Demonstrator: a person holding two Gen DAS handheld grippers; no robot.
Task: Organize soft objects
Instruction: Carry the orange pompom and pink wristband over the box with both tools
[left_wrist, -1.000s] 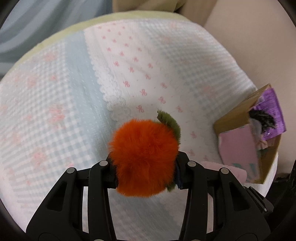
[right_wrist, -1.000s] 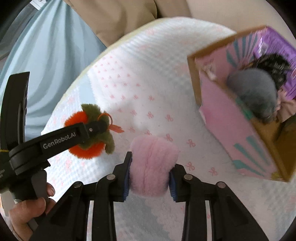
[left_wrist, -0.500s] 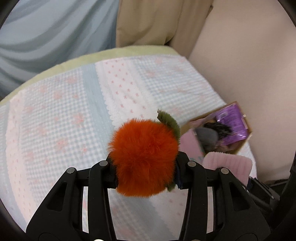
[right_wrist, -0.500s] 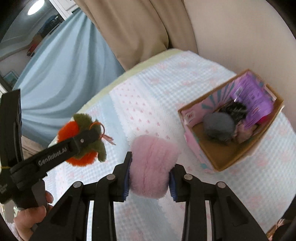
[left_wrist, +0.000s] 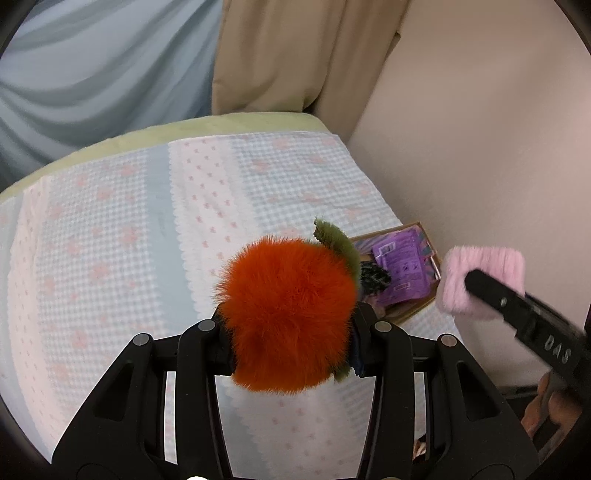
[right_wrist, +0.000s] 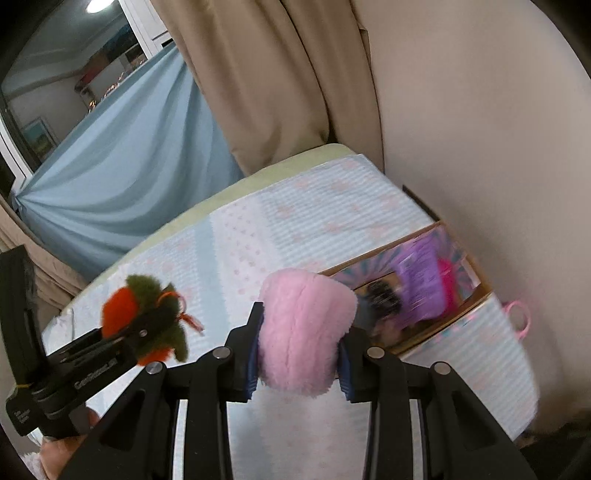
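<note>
My left gripper is clamped on a fluffy orange pompom with a green felt leaf; its two black fingers are pressed into the fur on either side, held apart only by the ball between them; the pompom hangs above the bed covered in a pale blue and pink gingham quilt, on the near side of the open cardboard box with pink and teal printed walls. My right gripper is closed around a soft pink fleece roll, its blue-padded fingers squeezing the sides; the roll sits in the air just in front of the box, which stands on the quilt against the cream wall. Inside the box lie a purple foil packet and a dark fuzzy item; the right wrist view is blurred there.
</note>
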